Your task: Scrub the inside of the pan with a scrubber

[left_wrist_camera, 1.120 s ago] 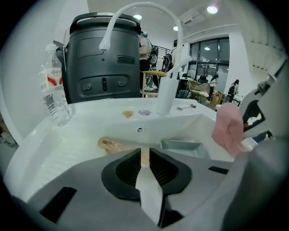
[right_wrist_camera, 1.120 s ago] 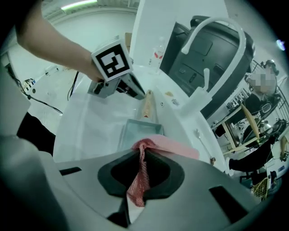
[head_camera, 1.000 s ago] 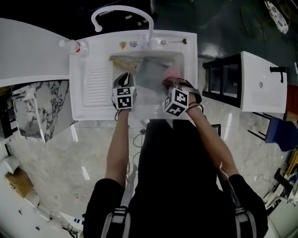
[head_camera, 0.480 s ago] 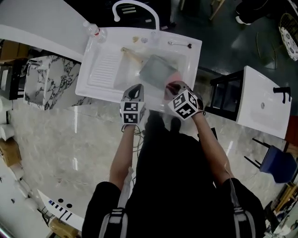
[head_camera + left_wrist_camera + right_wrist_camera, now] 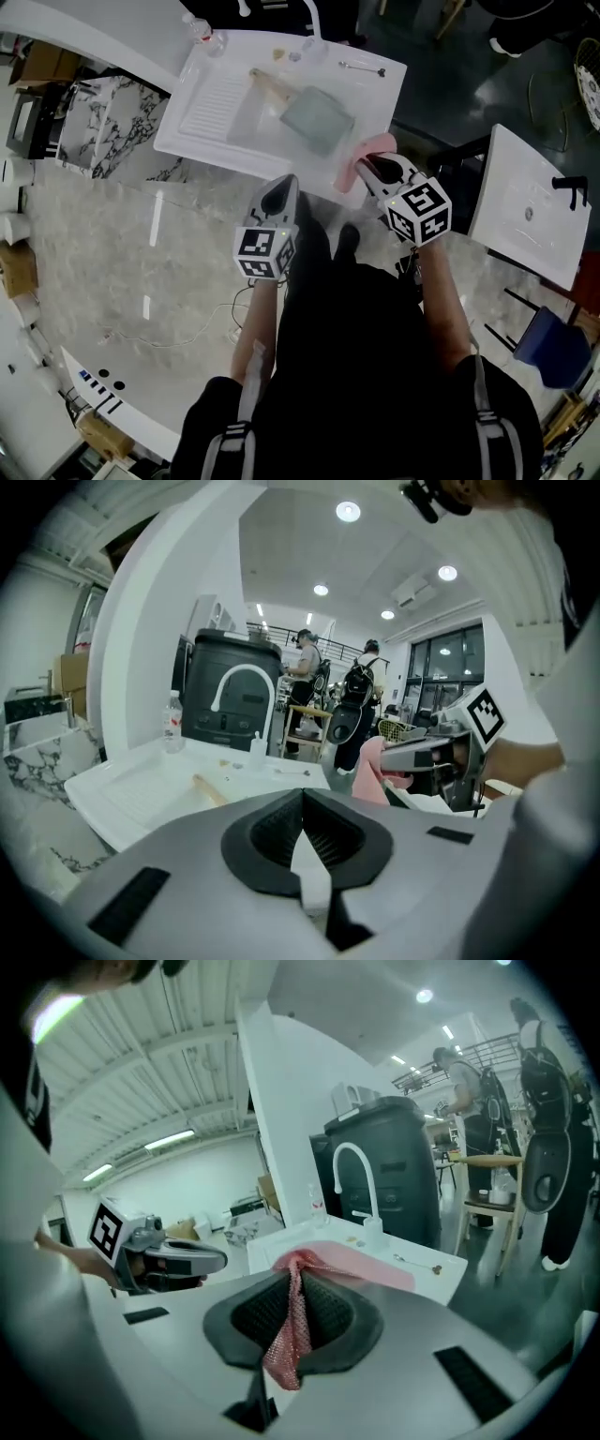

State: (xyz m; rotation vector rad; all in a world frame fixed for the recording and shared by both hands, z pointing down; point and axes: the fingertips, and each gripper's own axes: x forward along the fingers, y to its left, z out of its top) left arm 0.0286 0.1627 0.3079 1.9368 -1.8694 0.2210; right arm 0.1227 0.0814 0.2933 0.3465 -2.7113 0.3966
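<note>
Scrubbing paused, both held clear of sink; pan inside. Left gripper fingers closed, empty; right gripper clamping pink scrubber. Next, probably: lower scrubber into pan.

Your head view cuts the faucet off at 12 o'clock. The bits on the sink rim are too small to tell. Your left gripper hides most of the pan.

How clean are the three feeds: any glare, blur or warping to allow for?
Head view: sharp, edges bowed, light streaks glaring on the glossy marble floor; the grey wooden-handled pan reads clearly. Left gripper view: heavy fisheye, dark corners, ceiling lamps blown out, the shut left tool filling the lower frame. Right gripper view: same warping; the pink mesh scrubber clamped in the right tool is crisp.
</note>
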